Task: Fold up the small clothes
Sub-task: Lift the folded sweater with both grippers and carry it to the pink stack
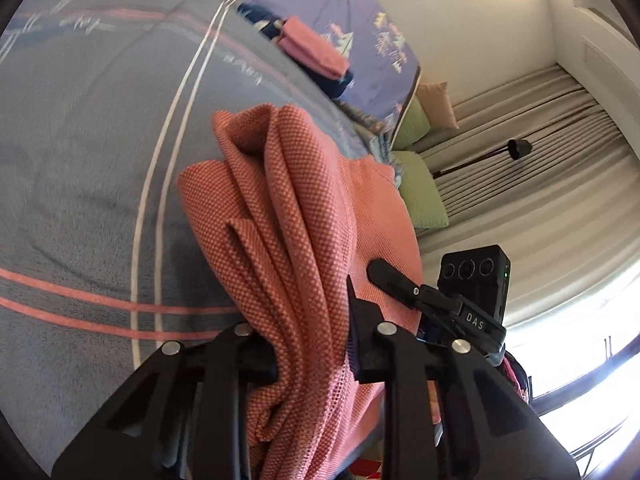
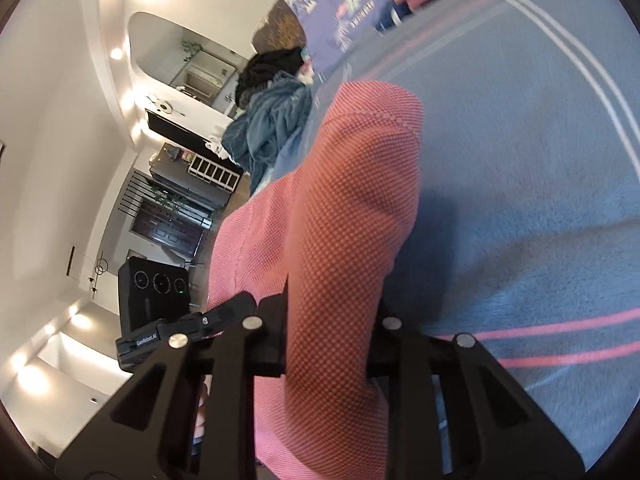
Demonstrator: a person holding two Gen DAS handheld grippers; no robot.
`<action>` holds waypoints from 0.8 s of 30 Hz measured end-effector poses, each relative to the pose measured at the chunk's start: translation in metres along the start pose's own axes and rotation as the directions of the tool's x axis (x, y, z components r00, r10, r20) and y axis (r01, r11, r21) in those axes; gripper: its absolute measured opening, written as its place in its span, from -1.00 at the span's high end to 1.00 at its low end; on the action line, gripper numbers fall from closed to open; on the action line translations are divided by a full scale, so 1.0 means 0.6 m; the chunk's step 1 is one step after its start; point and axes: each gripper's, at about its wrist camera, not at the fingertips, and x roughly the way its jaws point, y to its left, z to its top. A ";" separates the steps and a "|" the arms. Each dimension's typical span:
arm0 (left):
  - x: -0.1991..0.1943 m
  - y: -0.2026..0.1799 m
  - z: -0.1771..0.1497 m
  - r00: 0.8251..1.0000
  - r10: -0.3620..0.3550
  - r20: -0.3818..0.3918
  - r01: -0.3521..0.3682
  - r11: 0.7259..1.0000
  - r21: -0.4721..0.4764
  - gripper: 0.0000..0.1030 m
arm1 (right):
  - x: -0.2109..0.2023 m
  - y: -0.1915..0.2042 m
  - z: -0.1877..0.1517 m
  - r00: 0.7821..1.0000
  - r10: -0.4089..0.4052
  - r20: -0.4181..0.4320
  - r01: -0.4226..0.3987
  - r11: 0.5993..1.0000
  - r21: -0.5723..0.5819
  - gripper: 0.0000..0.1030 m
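Left wrist view: the left gripper point(image 1: 312, 360) has its 2 black fingers point(image 1: 256, 364) drawn in narrow on a bunched fold of the salmon-pink knit garment point(image 1: 280, 208), which rises in deep vertical pleats from between the pads and drapes down past them toward the bottom of the picture. The garment sits above a grey-blue blanket point(image 1: 88, 168) crossed by pink and white stripes. Further up the bed lies a folded pink cloth point(image 1: 312, 52) on something dark blue, with a purple printed sheet point(image 1: 360, 12) beyond it. Green pillows point(image 1: 420, 188) lean near pleated beige curtains point(image 1: 540, 160). The other gripper's tip and camera block point(image 1: 474, 280) show just beside the cloth on the right of the picture, its finger touching the pink fabric.

Right wrist view: the right gripper point(image 2: 332, 344) is likewise pinched narrow on the same garment, a smooth rounded fold of which stands up between its fingers point(image 2: 272, 352) and hides the gap entirely. The striped blanket fills the right side. To the left lies a crumpled blue-grey cloth point(image 2: 268, 128) with a black one point(image 2: 272, 68) above it, and a room with a wall mirror point(image 2: 180, 56) and ceiling spotlights behind. The left gripper's camera block point(image 2: 154, 292) sits close beside the cloth.
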 end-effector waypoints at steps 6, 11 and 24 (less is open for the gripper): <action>-0.029 -0.048 0.014 0.999 -0.022 0.039 0.020 0.998 0.054 0.52 | -0.039 0.043 0.010 0.999 0.003 0.054 -0.001 0.999 -0.048 0.55; -0.032 -0.085 0.029 0.998 -0.028 0.059 0.022 0.995 0.101 0.52 | -0.069 0.062 0.027 0.996 -0.001 0.089 0.007 0.998 -0.064 0.55; 0.037 -0.172 0.185 0.994 -0.076 0.075 0.060 0.980 0.187 0.52 | -0.110 0.072 0.198 0.983 -0.027 0.184 0.042 0.996 -0.074 0.55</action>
